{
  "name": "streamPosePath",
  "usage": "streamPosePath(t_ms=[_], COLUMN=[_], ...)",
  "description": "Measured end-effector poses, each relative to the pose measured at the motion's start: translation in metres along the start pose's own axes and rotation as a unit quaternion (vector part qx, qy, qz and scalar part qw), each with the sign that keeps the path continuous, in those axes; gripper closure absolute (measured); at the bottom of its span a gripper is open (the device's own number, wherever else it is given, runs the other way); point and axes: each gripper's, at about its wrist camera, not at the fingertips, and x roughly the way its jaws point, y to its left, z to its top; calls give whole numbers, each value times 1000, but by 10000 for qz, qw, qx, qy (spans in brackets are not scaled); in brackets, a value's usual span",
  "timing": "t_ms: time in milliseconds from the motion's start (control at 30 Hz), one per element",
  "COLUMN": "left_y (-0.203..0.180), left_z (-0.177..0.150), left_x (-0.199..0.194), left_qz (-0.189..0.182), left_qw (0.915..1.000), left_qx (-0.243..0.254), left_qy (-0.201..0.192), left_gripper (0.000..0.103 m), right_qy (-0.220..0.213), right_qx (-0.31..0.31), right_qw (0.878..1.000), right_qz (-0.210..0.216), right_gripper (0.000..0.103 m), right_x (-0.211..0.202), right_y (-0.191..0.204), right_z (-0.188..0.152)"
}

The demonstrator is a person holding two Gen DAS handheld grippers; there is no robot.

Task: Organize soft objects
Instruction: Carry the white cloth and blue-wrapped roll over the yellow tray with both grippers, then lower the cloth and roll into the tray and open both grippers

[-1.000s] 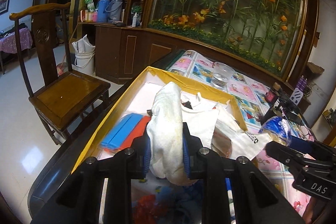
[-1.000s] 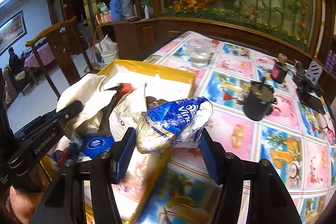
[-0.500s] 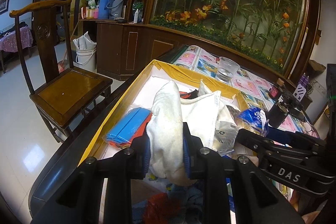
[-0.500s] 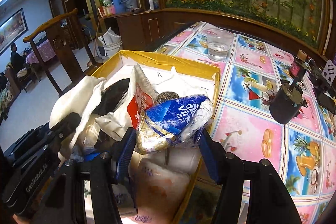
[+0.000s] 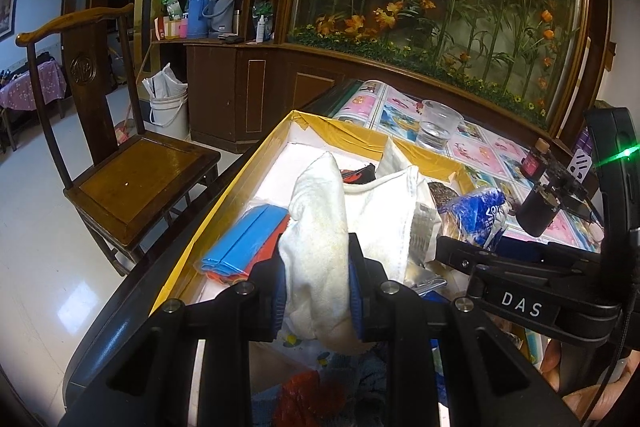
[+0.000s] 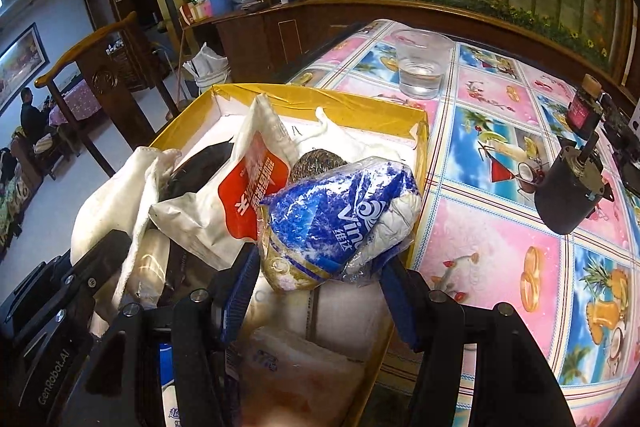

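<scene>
Right gripper clamps a crinkly blue-and-white "Vinda" tissue pack over the yellow-rimmed box; beside it lies a white bag with red print. Left gripper, near "DAS" lettering, pinches a fuzzy white cloth above that box.

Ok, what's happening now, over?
Left tool shut on white cloth. Right tool shut on blue packet, above yellow box. Box crowded.
</scene>
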Motion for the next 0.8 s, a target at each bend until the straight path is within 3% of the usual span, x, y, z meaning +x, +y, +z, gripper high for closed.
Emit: streamPosePath(t_ms=[800], left_y=[-13], left_z=[-3], left_x=[-7], left_qz=[149], left_qw=[9996], left_qx=[237], left_qy=[-101], left_gripper=[77], right_qy=[-8], right_qx=[-305], right_qw=[9995], right_qz=[-23], right_gripper=[38], right_x=[-12], right_y=[11], right_z=[-14])
